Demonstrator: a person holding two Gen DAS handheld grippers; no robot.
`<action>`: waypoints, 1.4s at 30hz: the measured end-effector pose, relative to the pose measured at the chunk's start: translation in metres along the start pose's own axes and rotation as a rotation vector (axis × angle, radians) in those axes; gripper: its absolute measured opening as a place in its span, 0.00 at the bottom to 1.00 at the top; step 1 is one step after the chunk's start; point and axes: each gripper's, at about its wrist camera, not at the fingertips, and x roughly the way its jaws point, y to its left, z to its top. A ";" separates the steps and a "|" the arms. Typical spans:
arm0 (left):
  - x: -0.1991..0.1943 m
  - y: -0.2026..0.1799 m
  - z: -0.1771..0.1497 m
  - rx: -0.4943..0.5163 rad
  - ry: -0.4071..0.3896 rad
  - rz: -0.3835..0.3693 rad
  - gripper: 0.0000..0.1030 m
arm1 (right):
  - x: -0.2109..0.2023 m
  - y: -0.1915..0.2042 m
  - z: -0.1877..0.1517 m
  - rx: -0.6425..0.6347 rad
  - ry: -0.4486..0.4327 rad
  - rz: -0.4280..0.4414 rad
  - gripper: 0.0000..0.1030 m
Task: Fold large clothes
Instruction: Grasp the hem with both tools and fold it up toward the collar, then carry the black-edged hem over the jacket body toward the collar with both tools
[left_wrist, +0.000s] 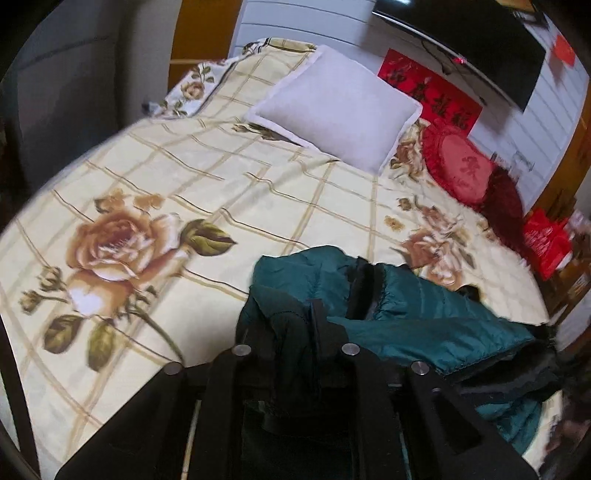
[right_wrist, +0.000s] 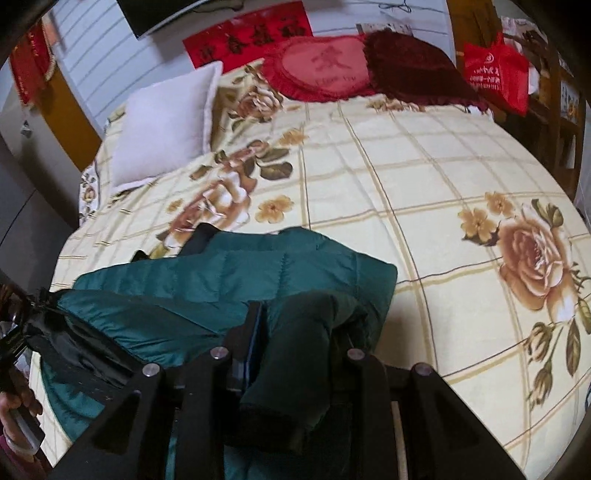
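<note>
A teal quilted jacket (left_wrist: 424, 317) with black lining lies partly folded on the floral bedspread (left_wrist: 184, 206). My left gripper (left_wrist: 291, 332) is shut on a bunched edge of the jacket, which drapes over its fingers. In the right wrist view the jacket (right_wrist: 221, 280) spreads to the left, and my right gripper (right_wrist: 291, 332) is shut on a dark teal fold of it, likely a sleeve, lifted off the bedspread (right_wrist: 424, 206). The fingertips are mostly hidden by fabric in both views.
A white pillow (left_wrist: 332, 110) and red cushions (left_wrist: 458, 166) lie at the head of the bed. A red bag (right_wrist: 495, 74) sits at the bed's far corner. A TV (left_wrist: 480, 48) hangs on the wall. The person's other hand (right_wrist: 14, 406) shows at lower left.
</note>
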 end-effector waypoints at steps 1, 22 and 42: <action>0.001 0.004 0.002 -0.022 0.012 -0.029 0.01 | 0.005 -0.001 0.001 0.012 0.006 -0.001 0.25; -0.044 -0.035 -0.005 0.094 -0.084 -0.038 0.45 | -0.022 0.013 0.015 0.047 -0.045 0.084 0.70; 0.033 -0.041 -0.003 0.108 0.024 0.115 0.45 | 0.038 0.117 0.003 -0.315 -0.021 -0.052 0.76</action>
